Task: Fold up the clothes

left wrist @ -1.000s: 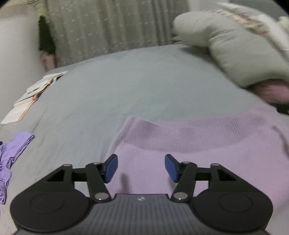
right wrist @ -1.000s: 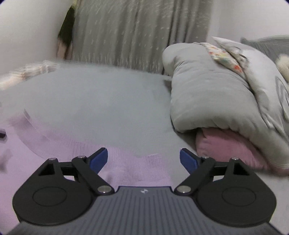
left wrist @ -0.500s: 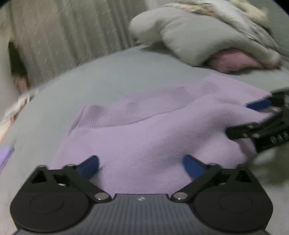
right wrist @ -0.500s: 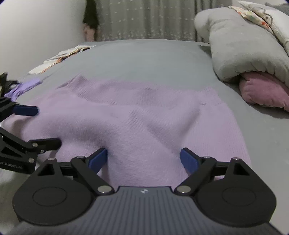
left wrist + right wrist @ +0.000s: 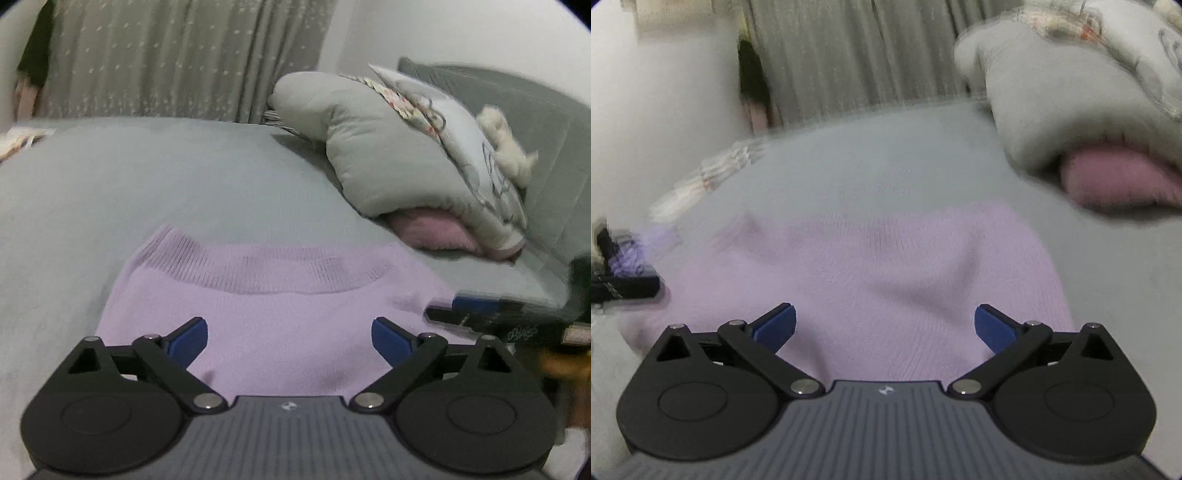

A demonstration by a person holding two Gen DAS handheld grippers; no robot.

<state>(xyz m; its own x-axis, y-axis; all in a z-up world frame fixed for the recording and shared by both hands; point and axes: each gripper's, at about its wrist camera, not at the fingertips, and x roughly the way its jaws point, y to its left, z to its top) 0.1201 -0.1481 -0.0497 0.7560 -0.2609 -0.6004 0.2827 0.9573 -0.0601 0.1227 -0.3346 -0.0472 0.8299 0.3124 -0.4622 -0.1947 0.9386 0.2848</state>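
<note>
A soft purple sweater (image 5: pixel 280 317) lies on the gray bed (image 5: pixel 155 192), with its ribbed band at the far edge. The left gripper (image 5: pixel 290 341) hangs just over the near part of the sweater, and its blue fingers (image 5: pixel 186 338) are spread wide with nothing between them. The right gripper (image 5: pixel 882 328) is spread wide too and holds nothing. A second ago the left fingers were closer together, and now they are far apart. Half a second ago both views showed more of the sweater, so the grippers have come in lower and closer (the right view is blurry, so it is moving fast). The right gripper also shows at the sweater's right edge in the left view. A rolled gray blanket (image 5: pixel 373 155) sits well away. I think both grippers are getting ready to grab the cloth for a fold.
</note>
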